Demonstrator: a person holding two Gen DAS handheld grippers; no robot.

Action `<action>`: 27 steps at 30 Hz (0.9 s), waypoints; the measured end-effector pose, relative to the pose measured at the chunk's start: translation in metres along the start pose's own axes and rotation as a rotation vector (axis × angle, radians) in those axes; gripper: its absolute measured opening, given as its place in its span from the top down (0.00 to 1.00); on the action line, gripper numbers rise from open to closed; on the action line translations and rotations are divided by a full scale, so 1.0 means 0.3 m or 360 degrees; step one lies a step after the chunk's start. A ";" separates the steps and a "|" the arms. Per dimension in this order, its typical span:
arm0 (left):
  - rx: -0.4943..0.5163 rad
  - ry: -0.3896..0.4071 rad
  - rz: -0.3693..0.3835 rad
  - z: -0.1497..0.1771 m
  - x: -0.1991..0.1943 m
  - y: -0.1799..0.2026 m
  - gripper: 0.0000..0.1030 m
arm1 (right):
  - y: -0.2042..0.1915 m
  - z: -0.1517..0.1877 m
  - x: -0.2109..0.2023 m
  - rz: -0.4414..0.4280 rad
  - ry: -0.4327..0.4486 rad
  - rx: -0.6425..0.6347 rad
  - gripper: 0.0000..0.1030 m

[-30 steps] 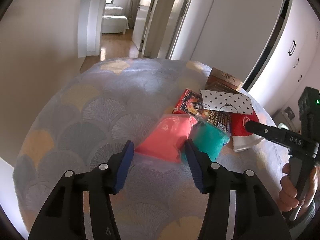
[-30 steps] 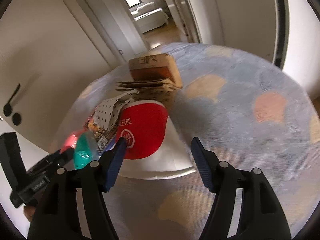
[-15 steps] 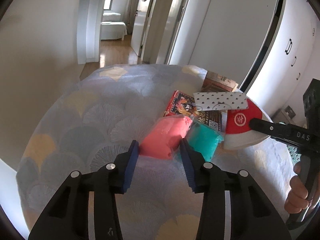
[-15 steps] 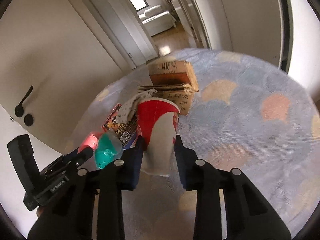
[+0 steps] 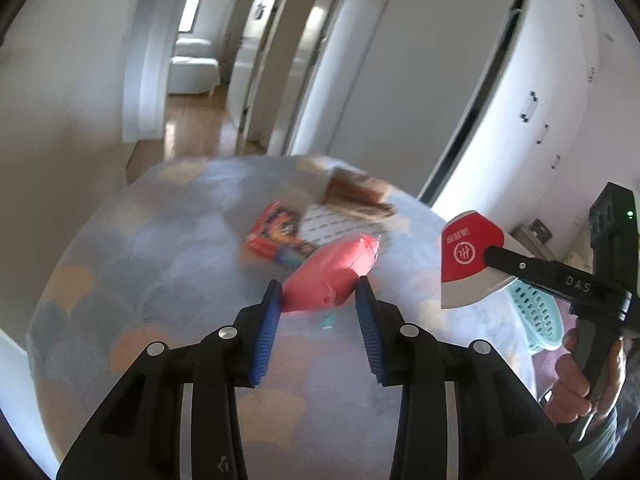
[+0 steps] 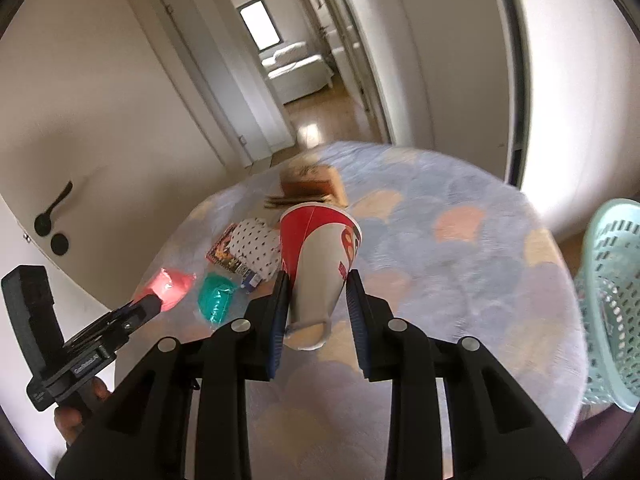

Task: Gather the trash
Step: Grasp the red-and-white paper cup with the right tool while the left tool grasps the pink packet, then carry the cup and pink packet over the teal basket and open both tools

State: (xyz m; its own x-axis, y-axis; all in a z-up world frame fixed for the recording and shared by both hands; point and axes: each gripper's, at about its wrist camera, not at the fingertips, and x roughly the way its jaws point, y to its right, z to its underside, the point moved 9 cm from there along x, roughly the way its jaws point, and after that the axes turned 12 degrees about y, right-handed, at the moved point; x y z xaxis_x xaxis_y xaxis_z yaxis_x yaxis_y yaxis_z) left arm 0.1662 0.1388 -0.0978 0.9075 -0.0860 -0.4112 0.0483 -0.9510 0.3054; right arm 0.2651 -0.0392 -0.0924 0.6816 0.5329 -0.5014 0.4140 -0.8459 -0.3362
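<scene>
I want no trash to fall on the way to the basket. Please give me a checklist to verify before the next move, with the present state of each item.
1. Left gripper jaws shut on the pink packet: ok.
2. Right gripper jaws shut on the paper cup: ok.
3. Packet lifted off the table: ok.
4. Cup undamaged: not ok, squeezed flat near its base.
5. Basket in view at the table's right edge: ok.
6. Table clear of trash: not ok, the green packet, dotted paper and cardboard box remain.
</scene>
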 end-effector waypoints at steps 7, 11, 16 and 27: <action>0.0116 0.0032 0.0136 -0.025 0.006 0.211 0.66 | 0.101 -0.052 -0.146 0.0127 0.0139 0.0026 0.75; 0.0181 0.0006 0.0237 -0.008 0.038 0.357 0.67 | 0.186 -0.074 -0.233 0.0204 0.0203 0.0061 0.75; 0.0244 -0.0044 0.0370 0.023 0.102 0.538 0.67 | 0.326 -0.098 -0.355 0.0296 0.0279 0.0146 0.75; 0.0366 -0.0153 0.0625 0.081 0.271 0.922 0.68 | 0.679 -0.122 -0.570 0.0555 0.0394 0.0336 0.74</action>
State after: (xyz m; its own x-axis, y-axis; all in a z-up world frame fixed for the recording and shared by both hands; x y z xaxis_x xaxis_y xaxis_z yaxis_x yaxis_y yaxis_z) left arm 0.2433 -0.1385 -0.0677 0.7954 -0.4693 -0.3836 -0.3948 -0.8813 0.2596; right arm 0.2549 -0.3033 -0.0461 0.8919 0.1749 -0.4171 0.0204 -0.9368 -0.3492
